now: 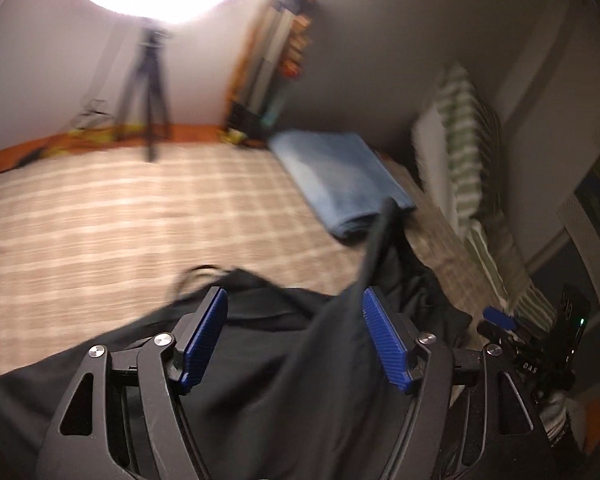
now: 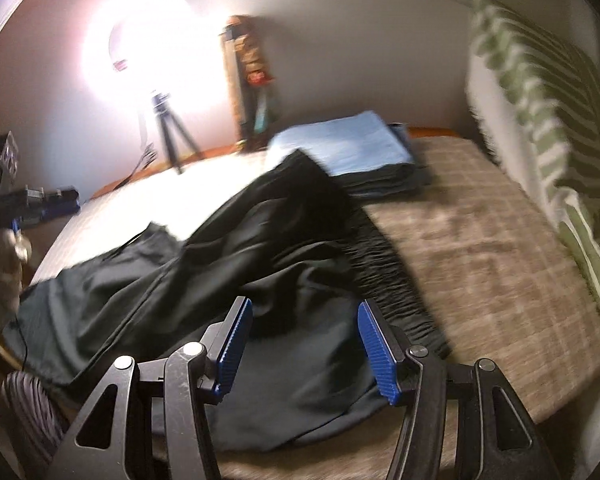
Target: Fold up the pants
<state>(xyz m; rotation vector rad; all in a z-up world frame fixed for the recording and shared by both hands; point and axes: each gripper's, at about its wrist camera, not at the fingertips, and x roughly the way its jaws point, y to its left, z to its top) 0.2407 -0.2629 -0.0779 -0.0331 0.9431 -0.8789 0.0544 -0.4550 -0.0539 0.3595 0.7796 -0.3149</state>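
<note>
You are holding both grippers wide apart, with nothing pinched in either. Your left gripper (image 1: pixel 296 336) is hovering over the pants (image 1: pixel 260 360), which are lying rumpled on the bed (image 1: pixel 120 216) right under its fingers; a raised ridge of cloth is running up toward 1 o'clock past the right pad. Your right gripper (image 2: pixel 306 336) is poised over the same pants (image 2: pixel 220 264), with the gathered waistband (image 2: pixel 384 272) just beside its right pad at 1 o'clock and a leg trailing off toward 10 o'clock.

The step in hand looks like getting a first grip, since the garment is still bunched and not laid flat. Go for the waistband with your right gripper: it is thick and should hold well. Take a single layer edge with the left, not the loose ridge, or the fabric will likely drag crooked. Lift both together and spread toward the bare bed at 11 o'clock.

Keep clear of the folded blue stack (image 2: pixel 348 148) at 12 o'clock and, farther off, the tripod (image 2: pixel 172 136).
</note>
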